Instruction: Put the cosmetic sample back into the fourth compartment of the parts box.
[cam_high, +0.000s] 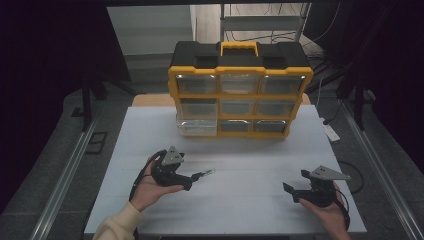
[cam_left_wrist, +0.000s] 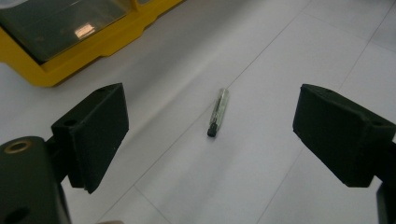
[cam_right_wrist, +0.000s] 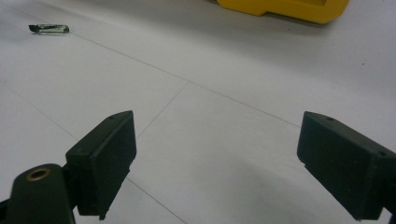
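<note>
A small clear tube with a dark tip lies flat on the white table, left of centre. My left gripper is open just to the left of the tube and points at it. In the left gripper view the tube rests on the table ahead of the wide-apart jaws of the left gripper, untouched. Over at the front right, my right gripper is open and holds nothing. In the right gripper view its jaws frame bare table, and the tube lies far off at the upper left.
A yellow and black drawer organizer with clear drawers stands at the back middle of the table. Its bottom-left drawer looks pulled out a little. Its yellow base and a drawer front edge the gripper views. The table drops off at the front.
</note>
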